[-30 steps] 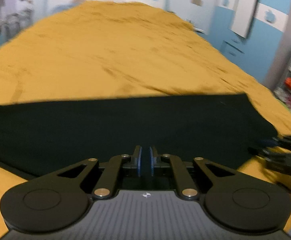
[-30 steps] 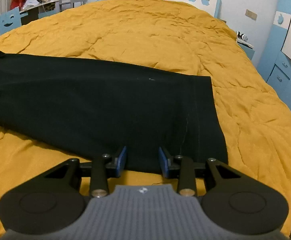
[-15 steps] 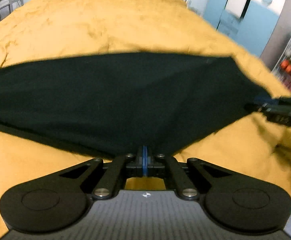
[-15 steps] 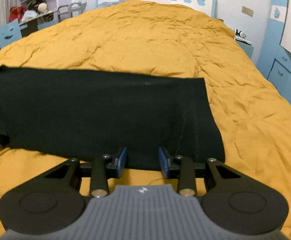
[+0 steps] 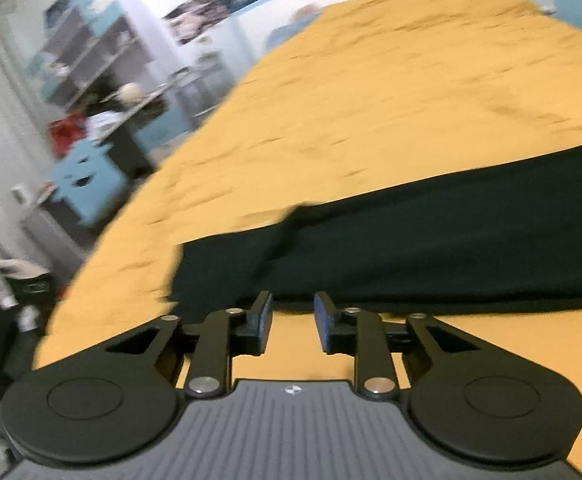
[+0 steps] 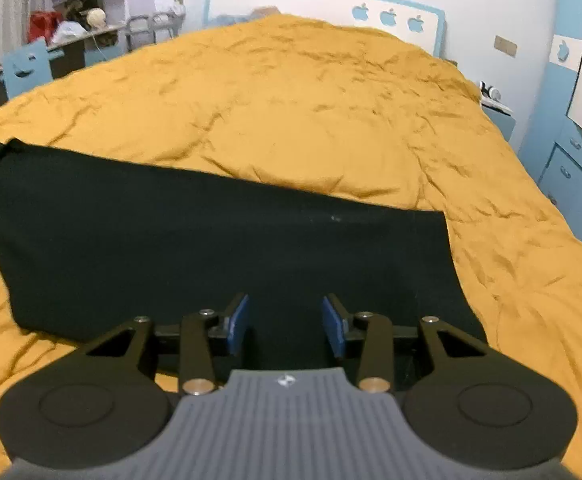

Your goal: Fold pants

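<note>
Black pants [image 6: 219, 248] lie flat in a long band across the orange bedspread [image 6: 311, 120]. In the blurred left wrist view the same pants [image 5: 431, 248] stretch rightward, their left end just beyond my left gripper [image 5: 290, 322]. Its jaws are opening and only orange cover shows between them. My right gripper [image 6: 285, 328] hovers over the pants' near edge, close to their right end. Its jaws are opening too, with black cloth behind the gap and nothing pinched.
A blue chair [image 5: 87, 178] and a cluttered desk with shelves [image 5: 103, 92] stand left of the bed. The headboard [image 6: 391, 16] is at the far end. Blue drawers [image 6: 563, 168] and a nightstand [image 6: 495, 108] line the right side.
My left gripper was shut half a second ago over the pants' middle; it has swung left to their end and its jaws have parted. The right gripper lifted slightly and widened a little.
</note>
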Tool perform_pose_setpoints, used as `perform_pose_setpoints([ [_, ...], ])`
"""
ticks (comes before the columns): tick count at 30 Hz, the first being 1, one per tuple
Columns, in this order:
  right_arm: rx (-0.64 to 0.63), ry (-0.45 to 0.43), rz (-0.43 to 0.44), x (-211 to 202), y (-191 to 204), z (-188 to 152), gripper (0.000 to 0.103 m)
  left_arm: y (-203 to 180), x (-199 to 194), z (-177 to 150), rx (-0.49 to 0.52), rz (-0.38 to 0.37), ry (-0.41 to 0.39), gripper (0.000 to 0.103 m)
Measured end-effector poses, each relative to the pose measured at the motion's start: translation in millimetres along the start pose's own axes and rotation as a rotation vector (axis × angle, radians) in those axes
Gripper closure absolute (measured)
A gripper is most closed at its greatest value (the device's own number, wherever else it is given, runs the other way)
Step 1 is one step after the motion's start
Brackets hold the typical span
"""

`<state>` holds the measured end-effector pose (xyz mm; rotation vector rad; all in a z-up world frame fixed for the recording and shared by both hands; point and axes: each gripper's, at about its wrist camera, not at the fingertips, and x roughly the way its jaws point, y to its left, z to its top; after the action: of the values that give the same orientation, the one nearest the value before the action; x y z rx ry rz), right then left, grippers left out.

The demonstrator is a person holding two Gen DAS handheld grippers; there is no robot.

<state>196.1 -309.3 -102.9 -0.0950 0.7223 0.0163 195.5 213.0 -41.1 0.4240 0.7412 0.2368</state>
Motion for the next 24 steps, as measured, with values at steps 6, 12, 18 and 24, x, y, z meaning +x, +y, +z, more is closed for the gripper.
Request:
perform_pose_setpoints([
  [6, -0.011, 0.058, -0.029, 14.5, 10.5, 3.5, 0.066, 34.0, 77.0, -20.2, -0.004, 0.011, 0.117, 0.059],
  [12, -0.060, 0.087, -0.057, 22.3, 19.4, 11.1, 0.065, 37.3, 85.8, -31.6, 0.036, 0.092, 0.051, 0.099],
  [18, -0.085, 0.105, -0.080, 27.5, 24.0, 14.3, 0.065, 93.6, 91.6, 7.7, -0.086, 0.076, -0.038, 0.102],
  [24, -0.109, 0.117, -0.099, 27.6, 28.7, 16.1, 0.065, 127.6, 139.9, 53.1, -0.126, 0.105, -0.013, 0.102],
])
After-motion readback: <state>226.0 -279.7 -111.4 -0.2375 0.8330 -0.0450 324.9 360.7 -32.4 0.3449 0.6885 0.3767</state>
